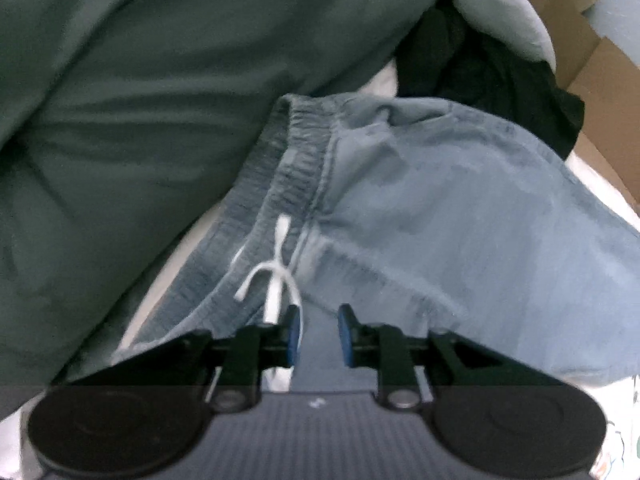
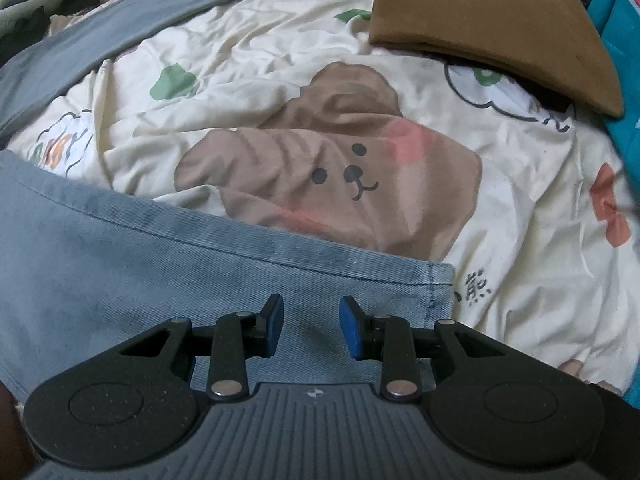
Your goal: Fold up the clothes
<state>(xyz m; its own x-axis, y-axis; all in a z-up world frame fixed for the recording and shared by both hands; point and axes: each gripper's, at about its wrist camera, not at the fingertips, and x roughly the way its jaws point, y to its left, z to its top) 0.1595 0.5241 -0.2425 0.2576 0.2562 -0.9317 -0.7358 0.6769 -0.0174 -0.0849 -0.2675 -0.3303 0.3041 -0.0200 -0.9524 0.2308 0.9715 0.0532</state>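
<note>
Light blue jeans [image 1: 440,208] lie on the bed, their elastic waistband [image 1: 296,160] and white drawstring [image 1: 280,268] facing the left wrist camera. My left gripper [image 1: 319,330] hovers just over the waistband near the drawstring, its blue pads apart with only denim seen below the gap. In the right wrist view a jeans leg [image 2: 160,272] lies flat, ending in a stitched hem [image 2: 436,284]. My right gripper [image 2: 311,328] stands open above that leg end, with nothing between its fingers.
A dark green garment [image 1: 140,100] fills the left, with a black garment [image 1: 480,72] and a cardboard box [image 1: 592,64] behind. On the cream bear-print sheet [image 2: 260,60] lie a folded brown garment [image 2: 480,12] and a grey garment [image 2: 120,24].
</note>
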